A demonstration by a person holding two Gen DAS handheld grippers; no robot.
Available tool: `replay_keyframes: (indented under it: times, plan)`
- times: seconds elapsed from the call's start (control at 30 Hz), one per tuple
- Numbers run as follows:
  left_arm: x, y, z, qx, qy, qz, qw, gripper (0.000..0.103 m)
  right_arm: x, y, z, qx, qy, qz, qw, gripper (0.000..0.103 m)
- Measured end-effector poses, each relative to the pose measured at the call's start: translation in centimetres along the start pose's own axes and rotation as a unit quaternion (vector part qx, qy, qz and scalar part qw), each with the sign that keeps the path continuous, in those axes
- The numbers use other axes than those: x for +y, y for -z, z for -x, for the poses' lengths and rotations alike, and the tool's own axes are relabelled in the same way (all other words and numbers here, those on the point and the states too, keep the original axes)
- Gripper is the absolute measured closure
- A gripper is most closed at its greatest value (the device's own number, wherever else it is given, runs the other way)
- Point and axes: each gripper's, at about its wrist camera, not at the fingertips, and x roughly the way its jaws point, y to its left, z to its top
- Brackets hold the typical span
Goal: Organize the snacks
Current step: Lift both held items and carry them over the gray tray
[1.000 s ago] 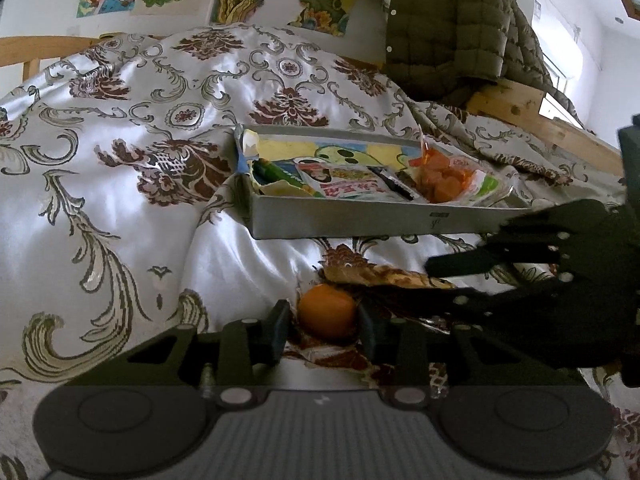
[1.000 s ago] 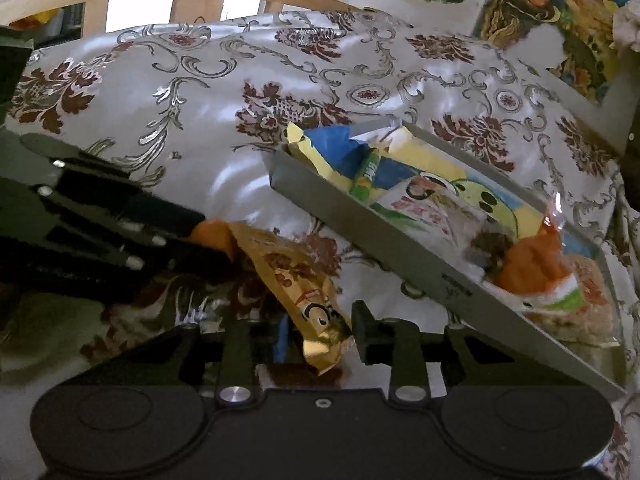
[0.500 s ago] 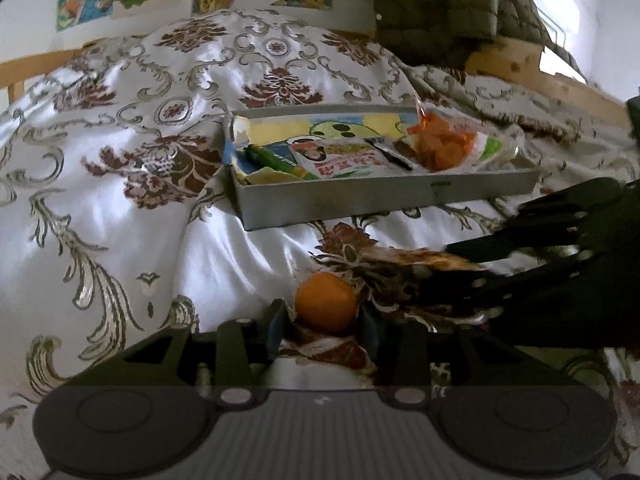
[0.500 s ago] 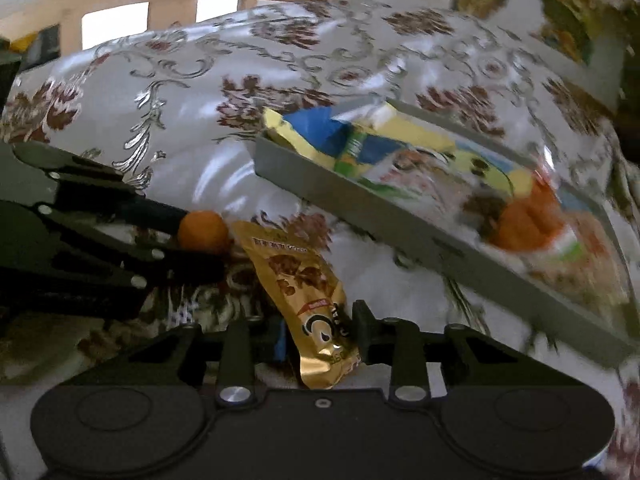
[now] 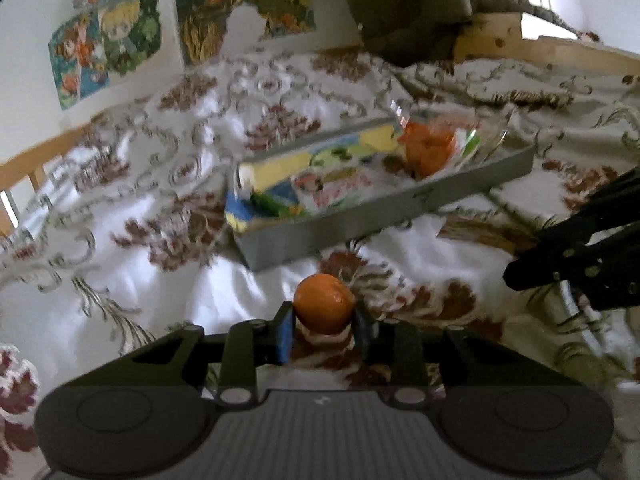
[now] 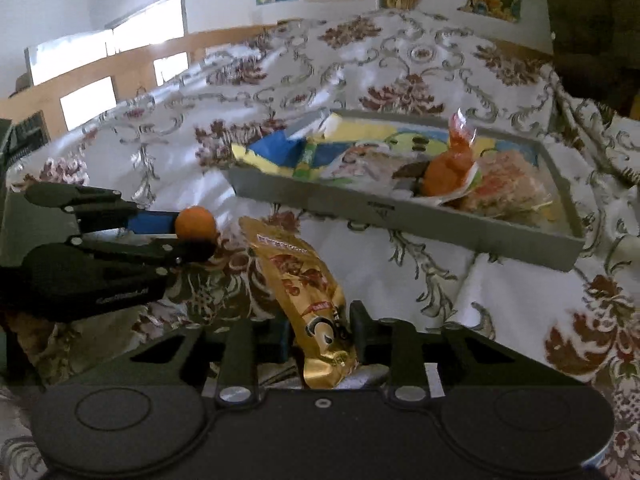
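Note:
My left gripper (image 5: 323, 322) is shut on a small orange fruit (image 5: 324, 308) and holds it above the bedspread; it also shows in the right wrist view (image 6: 196, 222). My right gripper (image 6: 322, 338) is shut on the lower end of a gold snack packet (image 6: 308, 300). A grey tray (image 6: 400, 220) with several snacks lies ahead, also in the left wrist view (image 5: 360, 228). It holds a bag of orange pieces (image 6: 450, 168), a clear packet (image 6: 508, 188) and blue-yellow wrappers (image 6: 280, 148).
Everything lies on a rumpled white bedspread with brown floral print (image 6: 400, 68). A wooden bed rail (image 6: 120, 68) runs at the back left. A green quilted jacket (image 5: 420, 4) hangs at the headboard. Posters (image 5: 112, 44) are on the wall.
Both grippers have risen and tilted. The orange fruit has come up off the bedspread in my left gripper. The gold packet has lifted with my right gripper.

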Motion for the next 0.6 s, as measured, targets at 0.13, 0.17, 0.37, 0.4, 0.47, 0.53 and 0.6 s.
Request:
replay_keyframes:
  times: [0.13, 0.17, 0.37, 0.4, 0.47, 0.53, 0.6]
  plan:
    - [-0.7, -1.7, 2.2, -0.031, -0.003, 0.009, 0.9995, 0.069, -0.7, -0.7, 1.5, -0.024, -0.003, -0.027, 0.999, 0.084]
    - [-0.9, -2.1, 2.5, -0.035, -0.003, 0.011, 0.9993, 0.069, -0.7, -0.9, 1.9, -0.029, -0.001, -0.027, 0.999, 0.084]
    - [-1.6, -4.2, 4.4, -0.063, -0.015, 0.013, 0.9978, 0.069, -1.4, -1.2, 3.1, -0.061, -0.001, -0.046, 0.997, 0.084]
    - [-1.7, -4.5, 4.5, -0.066, -0.015, 0.014, 0.9976, 0.069, -1.5, -1.3, 3.3, -0.07, 0.0, -0.049, 0.996, 0.084]
    - [-1.6, -5.3, 4.5, -0.069, -0.015, 0.02, 0.9973, 0.069, -1.8, -1.7, 3.5, -0.094, 0.0, -0.058, 0.994, 0.084]
    - [-1.1, -6.1, 4.1, -0.072, -0.007, 0.038, 0.9967, 0.069, -2.0, -2.4, 3.3, -0.114, 0.003, -0.062, 0.992, 0.084]
    - [-0.5, -7.0, 3.6, -0.074, -0.001, 0.06, 0.9955, 0.069, -2.2, -3.6, 2.5, -0.131, 0.005, -0.061, 0.99, 0.085]
